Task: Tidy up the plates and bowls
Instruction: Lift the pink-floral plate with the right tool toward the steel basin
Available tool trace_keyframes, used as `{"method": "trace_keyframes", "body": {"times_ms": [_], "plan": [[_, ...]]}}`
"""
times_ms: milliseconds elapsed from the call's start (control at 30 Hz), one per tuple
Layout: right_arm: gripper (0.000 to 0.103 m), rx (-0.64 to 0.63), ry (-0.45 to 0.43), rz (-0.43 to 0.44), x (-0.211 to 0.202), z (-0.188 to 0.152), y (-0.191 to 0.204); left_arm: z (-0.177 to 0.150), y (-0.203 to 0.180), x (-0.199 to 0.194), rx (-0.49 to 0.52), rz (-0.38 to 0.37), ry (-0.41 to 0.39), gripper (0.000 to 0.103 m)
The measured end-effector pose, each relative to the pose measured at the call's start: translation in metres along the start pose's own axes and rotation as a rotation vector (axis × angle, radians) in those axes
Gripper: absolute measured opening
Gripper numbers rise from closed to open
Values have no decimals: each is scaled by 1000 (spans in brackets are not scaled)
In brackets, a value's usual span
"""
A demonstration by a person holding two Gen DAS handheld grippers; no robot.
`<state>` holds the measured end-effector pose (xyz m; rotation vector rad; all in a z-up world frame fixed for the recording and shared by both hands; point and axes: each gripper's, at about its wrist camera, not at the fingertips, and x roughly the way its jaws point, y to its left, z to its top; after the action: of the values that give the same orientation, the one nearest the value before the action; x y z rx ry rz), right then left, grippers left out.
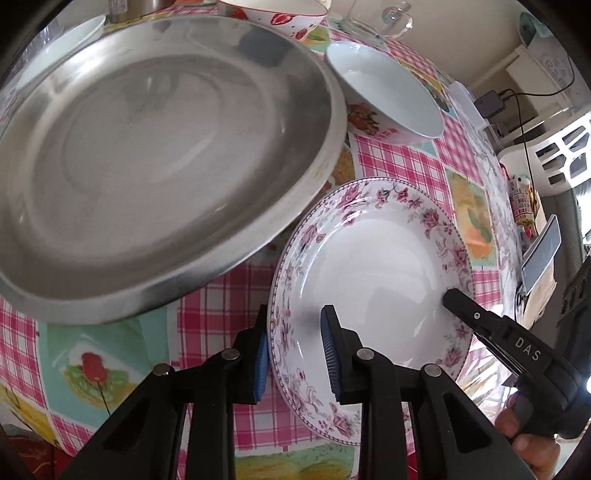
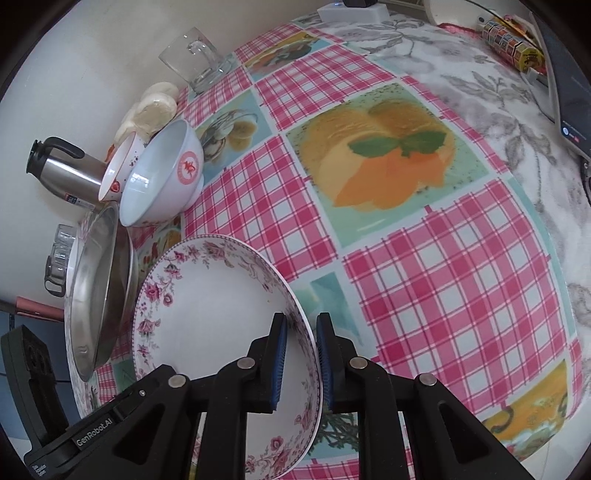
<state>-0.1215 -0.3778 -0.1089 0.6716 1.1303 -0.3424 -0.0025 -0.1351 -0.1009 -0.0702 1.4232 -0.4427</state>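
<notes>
Left gripper [image 1: 293,354]: clamped on the floral plate's [image 1: 373,266] near rim.
Right gripper [image 2: 301,360]: closed on the opposite rim.
Steel plate [image 1: 147,155]: just beside it, edge overlapping.
Bowls: white bowl [image 1: 384,99] and strawberry bowl [image 1: 273,13] look empty.
Behind: glass mug [image 2: 195,59], thermos [image 2: 62,170].

I count two plates, one floral plate [image 2: 207,295] and one steel plate [image 1: 159,155], three bowls [image 2: 162,177], one glass mug [image 2: 195,59] and one flask [image 2: 62,166].
</notes>
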Motion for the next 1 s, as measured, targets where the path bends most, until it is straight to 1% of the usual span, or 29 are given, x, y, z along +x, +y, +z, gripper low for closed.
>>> {"method": "trace_keyframes", "body": {"times_ms": [33, 133, 367, 400, 500, 600, 733, 833, 1000], "plan": [[19, -2, -1, -3, -1, -1, 7, 2, 2, 0, -2, -4, -2, 27], [18, -5, -2, -5, -1, -1, 6, 6, 6, -2, -14, -26, -7, 27], [18, -29, -10, -45, 4, 4, 14, 7, 0, -6, -17, -77, -20, 27], [18, -24, -13, -46, 3, 4, 13, 3, -8, -9, -13, -84, -26, 27], [18, -9, -27, -38, -3, 6, 8, 2, -20, -13, 7, -103, -47, 27], [18, -1, -48, -23, -10, 7, 4, 3, -27, -16, 28, -103, -64, 27], [18, -1, -73, -6, -19, 7, 4, 5, -29, -18, 25, -124, -72, 27], [18, -2, -92, 6, -25, 6, 5, 6, -31, -21, 33, -122, -88, 27], [18, -8, -134, 31, -37, 9, 10, 8, -35, -33, 46, -149, -125, 27]]}}
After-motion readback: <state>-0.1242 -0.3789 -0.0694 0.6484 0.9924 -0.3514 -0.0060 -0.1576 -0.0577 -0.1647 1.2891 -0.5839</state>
